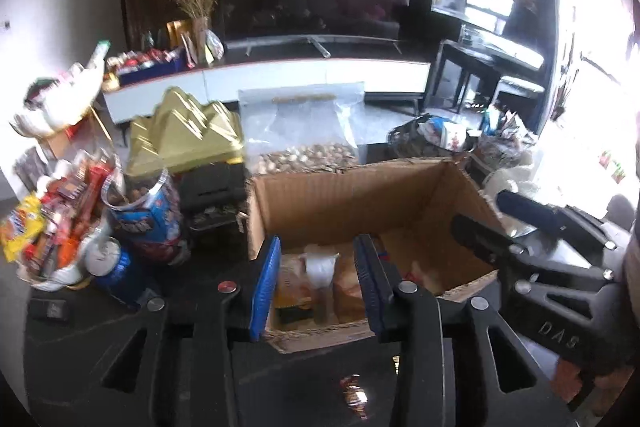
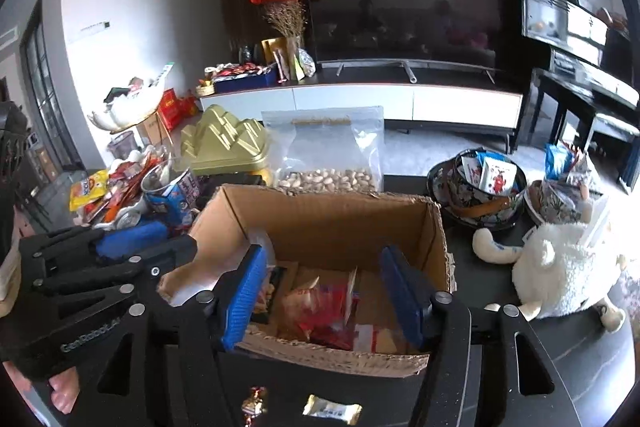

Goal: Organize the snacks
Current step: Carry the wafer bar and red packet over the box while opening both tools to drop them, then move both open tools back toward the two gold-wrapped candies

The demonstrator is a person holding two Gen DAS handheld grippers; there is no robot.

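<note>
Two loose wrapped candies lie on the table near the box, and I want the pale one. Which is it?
The right-hand candy, white wrapper with gold ends, lying flat. The other candy to its left is dark red-brown and shiny.

The left tongs (image 1: 316,279) are seen at the bottom centre of the left wrist view, their two blue-padded fingers (image 1: 265,285) held apart with nothing clamped between them. The right tongs (image 2: 324,297) are shown at the bottom centre of the right wrist view, likewise spread wide and empty. In the left wrist view the right tongs (image 1: 516,223) are seen at the right edge, angled toward the upper left. In the right wrist view the left tongs (image 2: 132,241) are seen at the left edge, gripped by a hand (image 2: 60,393) at the lower left corner.
</note>
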